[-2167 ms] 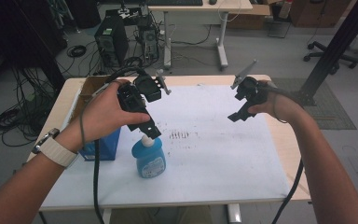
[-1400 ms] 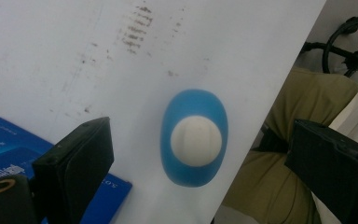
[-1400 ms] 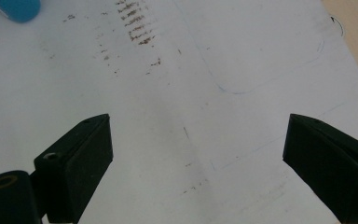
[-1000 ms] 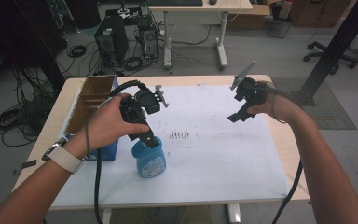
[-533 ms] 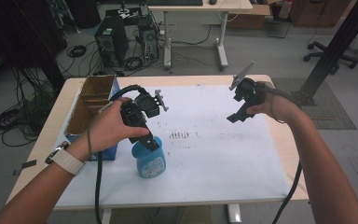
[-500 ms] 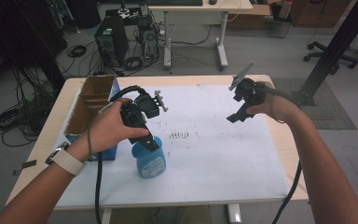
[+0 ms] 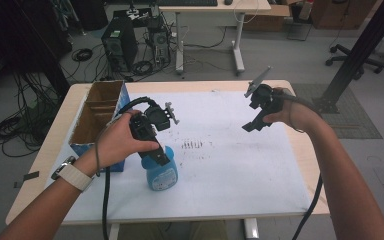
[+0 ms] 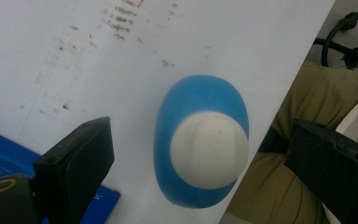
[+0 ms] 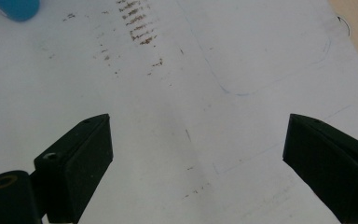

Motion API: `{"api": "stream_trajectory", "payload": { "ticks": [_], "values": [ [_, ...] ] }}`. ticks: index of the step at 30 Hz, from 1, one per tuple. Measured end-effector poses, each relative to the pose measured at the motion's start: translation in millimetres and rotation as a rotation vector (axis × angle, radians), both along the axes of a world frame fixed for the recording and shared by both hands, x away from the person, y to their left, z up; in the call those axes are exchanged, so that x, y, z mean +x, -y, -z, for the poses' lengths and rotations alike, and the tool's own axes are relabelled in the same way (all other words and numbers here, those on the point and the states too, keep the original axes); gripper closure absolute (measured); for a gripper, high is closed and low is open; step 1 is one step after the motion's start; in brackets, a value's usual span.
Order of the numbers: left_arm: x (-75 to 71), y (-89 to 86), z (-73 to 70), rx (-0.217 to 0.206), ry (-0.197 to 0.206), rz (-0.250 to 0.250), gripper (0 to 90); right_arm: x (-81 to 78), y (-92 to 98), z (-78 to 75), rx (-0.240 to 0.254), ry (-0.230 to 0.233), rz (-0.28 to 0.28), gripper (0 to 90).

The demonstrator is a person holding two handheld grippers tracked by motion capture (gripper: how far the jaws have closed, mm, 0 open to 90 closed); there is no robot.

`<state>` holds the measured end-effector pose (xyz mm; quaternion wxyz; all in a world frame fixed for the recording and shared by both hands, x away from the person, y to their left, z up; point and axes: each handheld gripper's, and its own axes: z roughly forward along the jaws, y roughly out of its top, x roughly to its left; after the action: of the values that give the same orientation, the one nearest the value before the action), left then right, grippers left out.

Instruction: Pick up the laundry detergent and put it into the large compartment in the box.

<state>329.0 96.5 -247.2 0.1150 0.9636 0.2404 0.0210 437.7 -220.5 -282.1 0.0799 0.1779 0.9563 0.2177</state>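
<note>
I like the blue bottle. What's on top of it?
A round white cap sits on top of the blue bottle, seen in the left gripper view. The left gripper hangs open right above it. In the high view, that gripper covers the cap.

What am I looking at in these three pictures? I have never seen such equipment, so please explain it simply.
A person sits at a table covered with a white sheet and holds a hand-held tool with two black jaws in each hand. The high view is taken from above the table. The other two pictures come from small cameras riding on each tool, looking along its jaws.

The left gripper hangs open right above a blue bottle with a white cap, not gripping it. The right gripper is also open, held over the bare sheet, holding nothing. A blue cardboard box with dividers stands at the table's left. Brown marks stain the sheet.
</note>
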Motion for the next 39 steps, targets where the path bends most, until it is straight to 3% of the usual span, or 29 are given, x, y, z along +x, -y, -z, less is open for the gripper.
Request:
{"api": "stream_trajectory", "payload": {
  "ticks": [39],
  "values": [
    [0.8, 1.4, 29.6, -0.001, -0.007, 0.009, 8.5, 0.8, -2.3, 2.8, -0.001, -0.004, -0.002, 8.3]
  ]
}}
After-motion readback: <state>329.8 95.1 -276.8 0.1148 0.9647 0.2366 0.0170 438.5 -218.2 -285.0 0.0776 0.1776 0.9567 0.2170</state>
